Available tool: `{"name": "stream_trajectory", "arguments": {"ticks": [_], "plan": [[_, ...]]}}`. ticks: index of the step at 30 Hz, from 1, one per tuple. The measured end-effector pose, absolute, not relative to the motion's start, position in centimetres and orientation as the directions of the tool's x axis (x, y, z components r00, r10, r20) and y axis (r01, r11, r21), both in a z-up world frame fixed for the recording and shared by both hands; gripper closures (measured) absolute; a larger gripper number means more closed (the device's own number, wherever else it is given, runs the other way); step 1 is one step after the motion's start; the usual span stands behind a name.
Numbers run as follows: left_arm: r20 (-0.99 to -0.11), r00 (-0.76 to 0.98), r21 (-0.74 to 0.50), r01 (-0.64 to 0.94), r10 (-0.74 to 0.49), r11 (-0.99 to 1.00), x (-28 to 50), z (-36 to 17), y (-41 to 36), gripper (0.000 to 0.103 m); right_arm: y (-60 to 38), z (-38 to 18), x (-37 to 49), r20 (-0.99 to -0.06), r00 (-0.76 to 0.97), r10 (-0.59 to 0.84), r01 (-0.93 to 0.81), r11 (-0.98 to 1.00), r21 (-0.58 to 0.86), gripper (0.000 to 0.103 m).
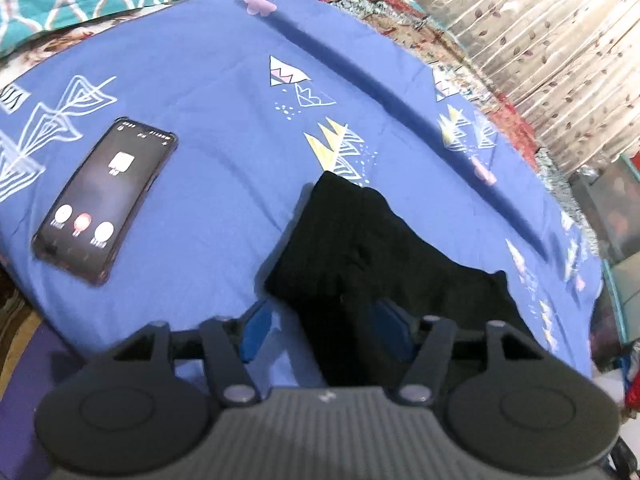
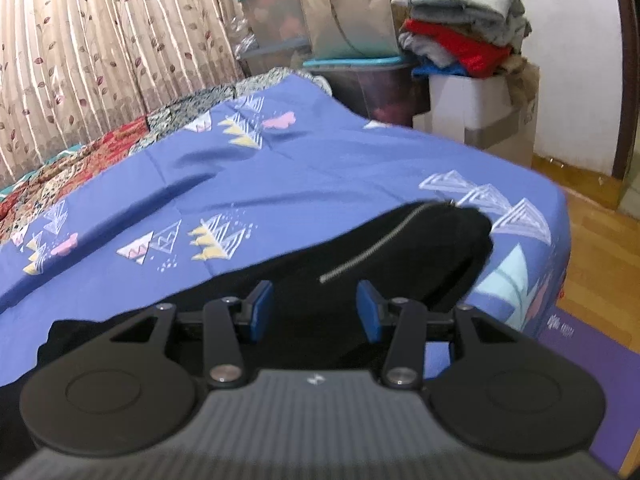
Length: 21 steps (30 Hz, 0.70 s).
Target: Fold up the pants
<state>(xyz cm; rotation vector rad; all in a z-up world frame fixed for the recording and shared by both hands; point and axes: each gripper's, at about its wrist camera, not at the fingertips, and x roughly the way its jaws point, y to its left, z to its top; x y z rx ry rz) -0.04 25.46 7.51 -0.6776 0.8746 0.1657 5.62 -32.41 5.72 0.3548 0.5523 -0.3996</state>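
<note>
Black pants (image 1: 360, 248) lie in a folded bundle on the blue patterned bedsheet (image 1: 224, 128). My left gripper (image 1: 325, 322) stands open low over their near end. Its right pad is against the black cloth, while a strip of blue sheet shows beside its left pad. In the right wrist view the pants (image 2: 400, 248) bulge up near the bed's corner, with a silver zipper (image 2: 372, 246) running across them. My right gripper (image 2: 314, 312) hovers open just in front of the zipper's near end, with black cloth filling the gap between its blue pads.
A phone (image 1: 106, 200) with a lit screen lies on the sheet to the left of the pants. Beyond the bed are a curtain (image 2: 100, 60), stacked storage boxes (image 2: 360, 80) and a pile of folded clothes (image 2: 460, 32). A purple mat (image 2: 588, 356) covers the wooden floor by the bed.
</note>
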Motion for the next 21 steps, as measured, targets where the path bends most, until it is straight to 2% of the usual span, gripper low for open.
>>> {"name": "stream_trajectory", "arguments": {"ticks": [3,4,5,6,8,11,13,15,17,18,19,21], "plan": [[-0.768,0.618,-0.490,-0.392,-0.171,0.779,2.4,5.9,25.0,0.043,-32.0,5.6,5.5,-0.571,0.780,-0.256,0.438,0.875,0.207,0.054],[-0.773,0.609,-0.485,-0.385,-0.178,0.785,3.2,5.3,24.6,0.051,-31.8,5.6,5.6,-0.575,0.783,-0.237,0.423,0.881,0.212,0.054],[-0.789,0.593,-0.459,-0.392,-0.163,0.797,3.9,4.8,24.2,0.072,-31.7,5.5,5.7,-0.583,0.786,-0.206,0.399,0.889,0.224,0.054],[-0.804,0.578,-0.427,-0.393,-0.142,0.814,4.5,4.4,23.7,0.083,-31.6,5.5,5.8,-0.591,0.790,-0.166,0.368,0.898,0.240,0.055],[-0.799,0.595,-0.383,-0.390,-0.089,0.838,4.9,4.0,23.1,0.088,-30.7,5.2,6.3,-0.612,0.790,-0.044,0.273,0.918,0.287,0.056],[-0.735,0.663,-0.207,-0.421,0.144,0.883,4.2,5.1,22.2,0.089,-27.9,4.6,7.0,-0.638,0.765,0.089,0.128,0.950,0.286,0.061],[-0.744,0.630,-0.106,-0.438,0.221,0.893,4.2,4.7,21.2,0.089,-26.1,3.7,7.6,-0.686,0.721,0.100,0.077,0.972,0.222,0.061],[-0.785,0.584,-0.081,-0.431,0.209,0.899,4.3,3.8,20.4,0.084,-25.5,2.1,8.5,-0.753,0.653,0.085,0.088,0.979,0.186,0.061],[-0.793,0.571,-0.069,-0.432,0.213,0.899,3.4,4.0,19.9,0.076,-26.2,1.1,8.8,-0.789,0.607,0.097,0.131,0.967,0.220,0.060],[-0.787,0.582,-0.090,-0.438,0.205,0.895,2.7,4.4,19.9,0.071,-26.6,1.0,8.7,-0.787,0.607,0.111,0.144,0.959,0.246,0.060],[-0.778,0.596,-0.118,-0.446,0.196,0.887,1.9,5.0,19.9,0.060,-27.0,1.0,8.5,-0.781,0.613,0.120,0.154,0.952,0.266,0.060],[-0.752,0.628,-0.159,-0.466,0.199,0.870,0.7,6.5,19.8,0.059,-27.4,1.4,8.1,-0.763,0.634,0.121,0.163,0.944,0.286,0.060]]}}
